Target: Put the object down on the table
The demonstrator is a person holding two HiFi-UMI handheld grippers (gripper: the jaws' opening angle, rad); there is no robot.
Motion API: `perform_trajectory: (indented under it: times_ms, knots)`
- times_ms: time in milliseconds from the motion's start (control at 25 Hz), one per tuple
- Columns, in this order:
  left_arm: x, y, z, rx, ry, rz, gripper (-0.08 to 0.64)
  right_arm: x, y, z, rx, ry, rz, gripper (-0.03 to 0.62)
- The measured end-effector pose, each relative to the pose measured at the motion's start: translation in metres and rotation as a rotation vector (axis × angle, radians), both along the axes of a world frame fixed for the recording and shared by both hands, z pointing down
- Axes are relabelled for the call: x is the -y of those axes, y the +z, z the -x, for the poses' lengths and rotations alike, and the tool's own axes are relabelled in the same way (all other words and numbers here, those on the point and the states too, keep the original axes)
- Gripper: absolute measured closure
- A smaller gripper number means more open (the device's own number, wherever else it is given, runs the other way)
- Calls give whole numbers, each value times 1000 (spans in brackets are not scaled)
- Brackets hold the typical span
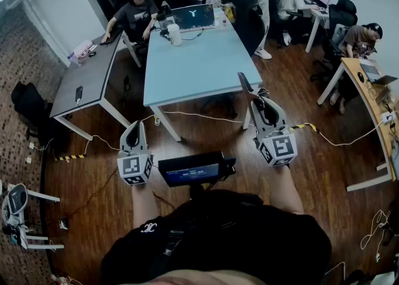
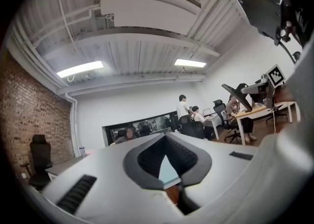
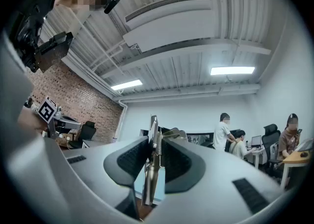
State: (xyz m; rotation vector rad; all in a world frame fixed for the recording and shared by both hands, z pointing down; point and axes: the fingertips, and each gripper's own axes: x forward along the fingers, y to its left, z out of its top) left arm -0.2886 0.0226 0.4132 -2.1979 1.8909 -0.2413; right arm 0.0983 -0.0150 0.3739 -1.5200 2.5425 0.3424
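My right gripper (image 1: 254,96) is shut on a slim metal tool with a spring (image 3: 153,169). In the head view the tool's dark end (image 1: 243,82) sticks out past the jaws, over the wooden floor just short of the light blue table (image 1: 199,65). In the right gripper view the tool stands upright between the jaws of my right gripper (image 3: 156,137). My left gripper (image 1: 134,129) hangs lower left, in front of the table's near left leg. In the left gripper view the jaws of my left gripper (image 2: 164,137) meet at the tips with nothing between them.
A laptop (image 1: 193,17) and a white cup (image 1: 175,34) stand at the blue table's far end. A grey table (image 1: 87,81) is at the left and a wooden desk (image 1: 374,109) at the right. Cables (image 1: 206,116) cross the floor. People sit at the back.
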Motion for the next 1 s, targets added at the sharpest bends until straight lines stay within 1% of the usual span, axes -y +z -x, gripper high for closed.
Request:
perform_trajectory:
  times_ms: [160, 240, 400, 560, 640, 720, 840, 1000]
  knots:
    - [11, 3, 23, -14, -5, -4, 554, 4, 5, 19, -3, 2, 2, 503]
    - [14, 5, 28, -25, -2, 3, 555, 4, 10, 24, -15, 4, 7, 503]
    - [22, 12, 22, -26, 24, 16, 554, 6, 23, 18, -21, 28, 38, 503]
    - [34, 20, 19, -29, 22, 26, 554, 17, 36, 16, -37, 31, 51, 504]
    - [41, 28, 14, -21, 24, 39, 555, 25, 40, 13, -27, 31, 50, 503]
    - [54, 33, 9, -17, 28, 48, 554, 40, 42, 11, -8, 29, 46, 503]
    - [85, 34, 0, -11, 33, 45, 554, 77, 47, 12, 2, 18, 43, 503]
    - [144, 33, -14, 2, 38, 43, 555, 139, 50, 6, 12, -4, 39, 503]
